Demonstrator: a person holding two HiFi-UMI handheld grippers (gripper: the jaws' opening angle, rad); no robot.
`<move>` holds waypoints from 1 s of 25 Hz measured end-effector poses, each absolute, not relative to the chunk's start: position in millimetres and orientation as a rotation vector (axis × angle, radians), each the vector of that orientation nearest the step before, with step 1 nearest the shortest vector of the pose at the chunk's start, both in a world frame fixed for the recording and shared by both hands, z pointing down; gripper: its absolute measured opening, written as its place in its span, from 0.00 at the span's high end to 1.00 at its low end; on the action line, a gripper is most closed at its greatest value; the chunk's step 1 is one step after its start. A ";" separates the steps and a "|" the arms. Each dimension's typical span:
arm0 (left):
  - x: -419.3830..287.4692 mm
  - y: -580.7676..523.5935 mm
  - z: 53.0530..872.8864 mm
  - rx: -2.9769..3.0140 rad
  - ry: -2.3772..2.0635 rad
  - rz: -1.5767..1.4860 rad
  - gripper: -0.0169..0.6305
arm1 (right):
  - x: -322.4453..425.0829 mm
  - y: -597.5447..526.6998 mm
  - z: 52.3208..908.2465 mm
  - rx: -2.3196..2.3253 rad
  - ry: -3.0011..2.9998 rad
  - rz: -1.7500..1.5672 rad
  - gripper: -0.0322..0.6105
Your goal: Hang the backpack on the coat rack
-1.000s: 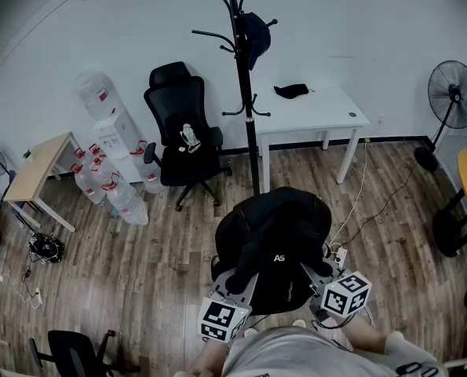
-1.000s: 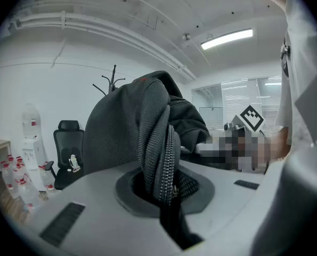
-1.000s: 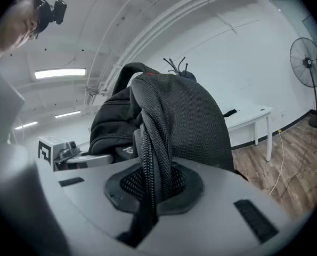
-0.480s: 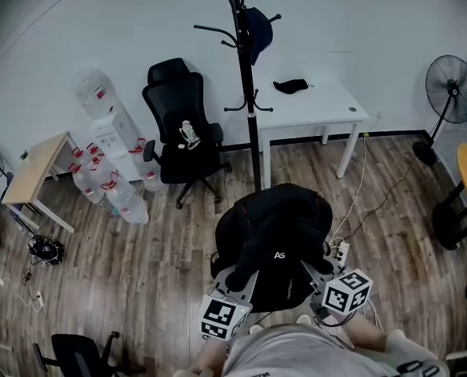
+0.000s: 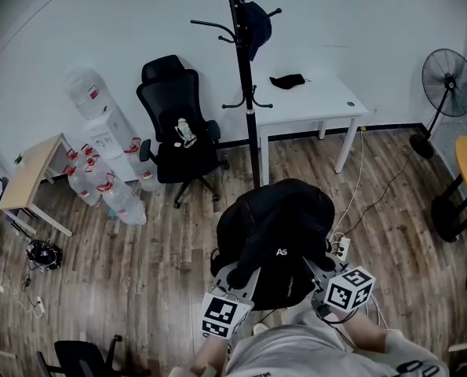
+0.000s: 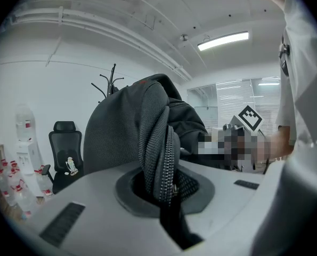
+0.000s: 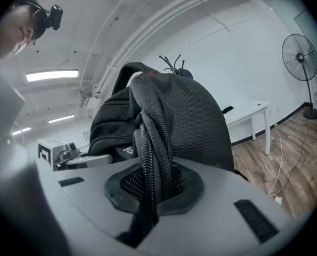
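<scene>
A black backpack (image 5: 274, 234) hangs in the air between my two grippers, above the wooden floor. My left gripper (image 5: 237, 277) is shut on the pack's left edge, and a zippered fold (image 6: 161, 159) is pinched in its jaws. My right gripper (image 5: 318, 269) is shut on the right edge, with a zippered mesh fold (image 7: 153, 164) between its pads. The black coat rack (image 5: 246, 77) stands ahead by the white wall, beyond the pack. A dark cap (image 5: 257, 23) hangs on one of its upper hooks.
A black office chair (image 5: 174, 128) stands left of the rack, a white table (image 5: 308, 104) right of it. Water bottles and a dispenser (image 5: 100, 155) line the left wall. A floor fan (image 5: 445, 81) stands at right. Cables and a power strip (image 5: 343, 246) lie on the floor near the pack.
The rack, chair and table have slid slightly up and left in the head view, and the backpack has come a little nearer the rack. Both grips stay the same.
</scene>
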State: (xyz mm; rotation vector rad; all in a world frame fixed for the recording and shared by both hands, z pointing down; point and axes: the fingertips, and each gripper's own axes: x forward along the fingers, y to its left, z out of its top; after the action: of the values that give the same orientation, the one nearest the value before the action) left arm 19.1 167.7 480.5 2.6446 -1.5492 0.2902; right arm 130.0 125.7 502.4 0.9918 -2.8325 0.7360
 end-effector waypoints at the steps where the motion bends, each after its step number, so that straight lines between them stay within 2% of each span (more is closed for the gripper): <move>1: 18.3 163.0 480.5 2.642 -1.552 0.291 0.93 | 129.0 120.8 502.4 0.989 -2.832 0.739 0.90; 13: 6.0 64.2 487.7 2.565 -1.631 0.325 0.93 | 113.6 12.2 505.7 0.886 -2.842 0.740 0.90; 25: 8.2 -53.9 461.0 2.540 -1.746 0.280 0.93 | 113.4 -109.7 479.0 0.780 -2.912 0.681 0.90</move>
State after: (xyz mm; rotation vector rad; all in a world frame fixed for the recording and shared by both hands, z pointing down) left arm 8.2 -53.9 461.0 2.5399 -1.7464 0.2800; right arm 113.4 -109.7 479.0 0.7802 -2.9123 0.6811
